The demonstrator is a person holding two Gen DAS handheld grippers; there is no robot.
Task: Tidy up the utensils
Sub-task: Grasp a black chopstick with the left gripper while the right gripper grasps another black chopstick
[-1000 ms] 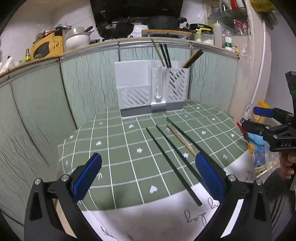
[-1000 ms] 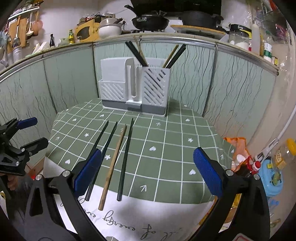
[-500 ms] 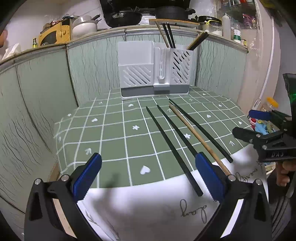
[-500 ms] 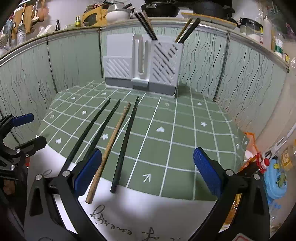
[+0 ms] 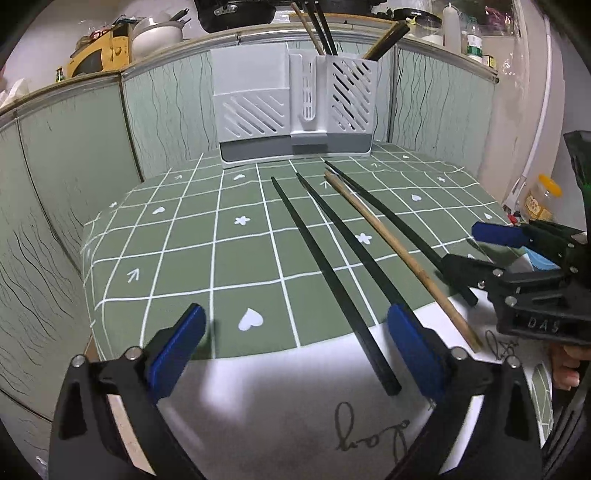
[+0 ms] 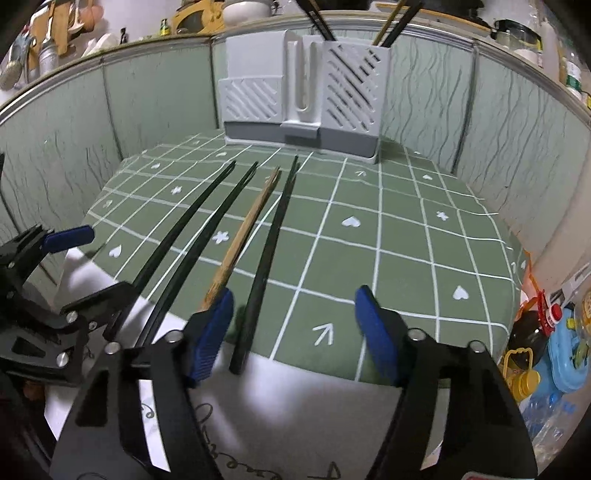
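Three black chopsticks [image 5: 325, 269] [image 6: 269, 254] and one wooden chopstick [image 5: 391, 243] [image 6: 243, 236] lie side by side on the green checked cloth [image 5: 184, 258]. A white slotted utensil holder [image 5: 295, 107] [image 6: 306, 92] stands at the back with several chopsticks upright in its right compartment. My left gripper [image 5: 295, 347] is open and empty, low over the cloth's near edge, left of the chopstick ends. My right gripper [image 6: 295, 332] is open and empty, its left pad [image 6: 210, 332] beside the wooden chopstick's near end, the rightmost black chopstick between its fingers.
Green panelled walls [image 5: 74, 147] enclose the table on three sides. A counter above holds pans and jars [image 5: 229, 14]. Bottles and a blue container [image 6: 561, 354] sit below the table's right edge. White paper with writing [image 5: 295, 406] covers the near edge.
Both grippers have moved forward and down toward the near ends of the chopsticks. The chopsticks have not moved. Both grippers stay open.
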